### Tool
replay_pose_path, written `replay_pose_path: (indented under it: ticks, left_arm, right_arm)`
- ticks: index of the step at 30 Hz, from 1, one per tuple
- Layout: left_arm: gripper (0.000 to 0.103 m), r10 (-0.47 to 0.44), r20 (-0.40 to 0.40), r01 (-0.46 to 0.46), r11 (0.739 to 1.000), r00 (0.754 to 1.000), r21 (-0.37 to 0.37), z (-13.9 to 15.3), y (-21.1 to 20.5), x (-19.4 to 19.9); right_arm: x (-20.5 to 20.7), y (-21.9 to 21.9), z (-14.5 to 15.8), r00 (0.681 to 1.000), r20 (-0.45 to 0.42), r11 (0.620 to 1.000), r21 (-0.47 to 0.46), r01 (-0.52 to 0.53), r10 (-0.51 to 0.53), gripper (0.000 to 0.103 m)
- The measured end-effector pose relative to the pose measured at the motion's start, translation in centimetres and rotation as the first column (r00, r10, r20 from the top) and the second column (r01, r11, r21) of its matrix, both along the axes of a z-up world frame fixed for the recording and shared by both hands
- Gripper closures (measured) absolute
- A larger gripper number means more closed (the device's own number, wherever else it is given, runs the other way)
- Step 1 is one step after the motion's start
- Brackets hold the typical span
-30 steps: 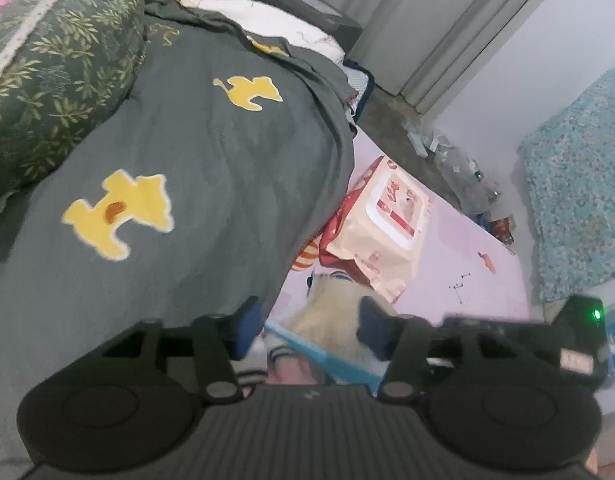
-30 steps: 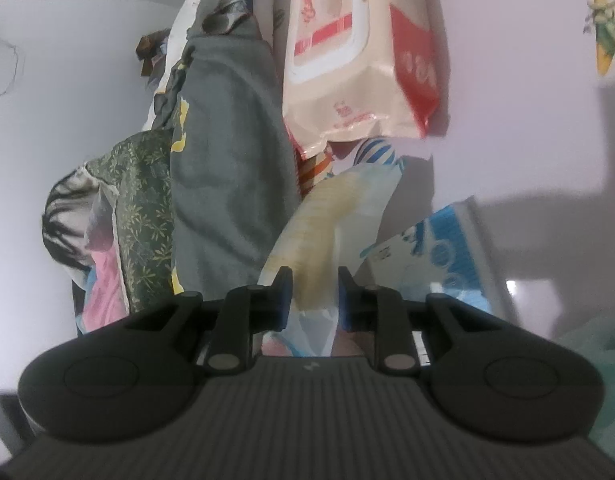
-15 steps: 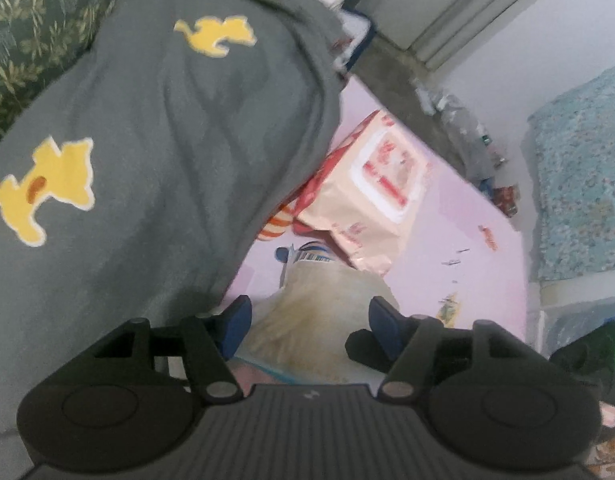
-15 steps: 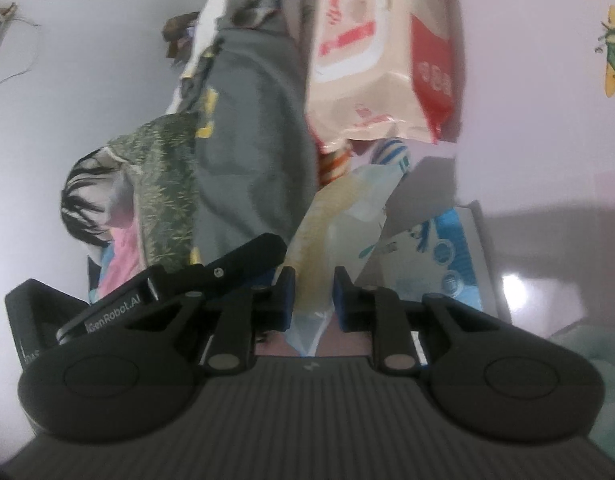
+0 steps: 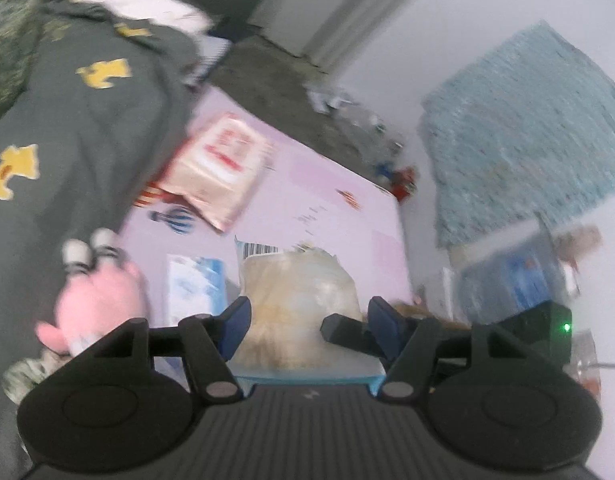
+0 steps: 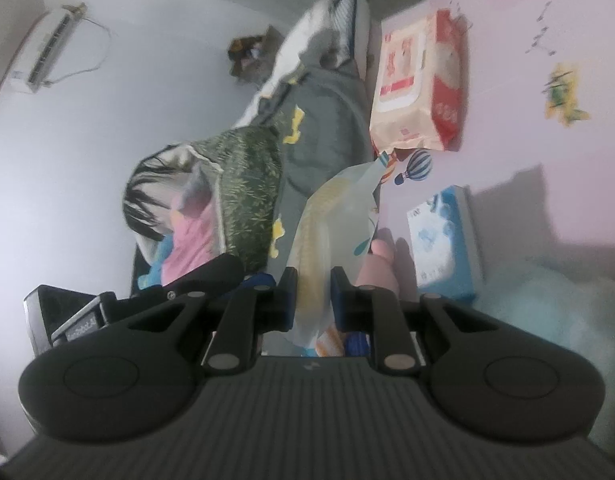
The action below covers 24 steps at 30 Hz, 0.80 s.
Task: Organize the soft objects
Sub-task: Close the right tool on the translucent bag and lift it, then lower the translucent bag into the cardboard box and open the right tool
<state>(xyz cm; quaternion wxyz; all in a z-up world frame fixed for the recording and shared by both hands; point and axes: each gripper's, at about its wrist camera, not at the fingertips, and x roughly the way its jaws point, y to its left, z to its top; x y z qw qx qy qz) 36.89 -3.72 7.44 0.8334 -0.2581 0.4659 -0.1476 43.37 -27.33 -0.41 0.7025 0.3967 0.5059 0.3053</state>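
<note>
A pale printed plastic bag hangs between the fingers of my right gripper, which is shut on it and holds it off the pink mat. In the left wrist view the same bag sits between the wide-apart fingers of my left gripper, which is open around it. A pink plush toy lies at the lower left beside the grey blanket; it also shows in the right wrist view.
A red and cream wipes pack and a blue tissue pack lie on the pink mat. A green leafy pillow rests on the blanket. A blue patterned cloth hangs at the right. A pale blue fluffy thing lies nearby.
The bag has been lifted higher off the mat by my right gripper. My left gripper has swung right and stays open around it. The pink plush has come into view.
</note>
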Motion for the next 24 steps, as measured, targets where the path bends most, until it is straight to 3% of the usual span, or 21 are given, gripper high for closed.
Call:
replay_pose_path:
  ticks: [6,12,17,24]
  left_arm:
    - [0.028,-0.101,0.109,0.092,0.992,0.989,0.081,1.3,-4.7,-4.0]
    - [0.028,-0.116,0.117,0.102,0.987,0.986,0.123,-1.0,-5.3,-6.7]
    - [0.028,-0.106,0.082,0.092,0.982,0.991,0.163,-3.2,-4.9,-7.9]
    - [0.028,-0.061,0.043,0.054,0.987,0.997,0.151,-4.9,-3.8,-9.1]
  right_arm:
    - [-5.8,-8.6,2.4,0.993,0.057,0.994,-0.021,0.109,-0.107,0.087]
    - [-10.6,-19.8,4.0,0.956,0.106,0.954,-0.098,0.285,-0.275,0.087]
    - [-11.6,-25.9,1.0,0.937,0.069,0.919,-0.184,0.348,-0.341,0.087]
    - [-7.8,-26.8,-4.0,0.961,0.037,0.907,-0.32,0.272,-0.275,0.084]
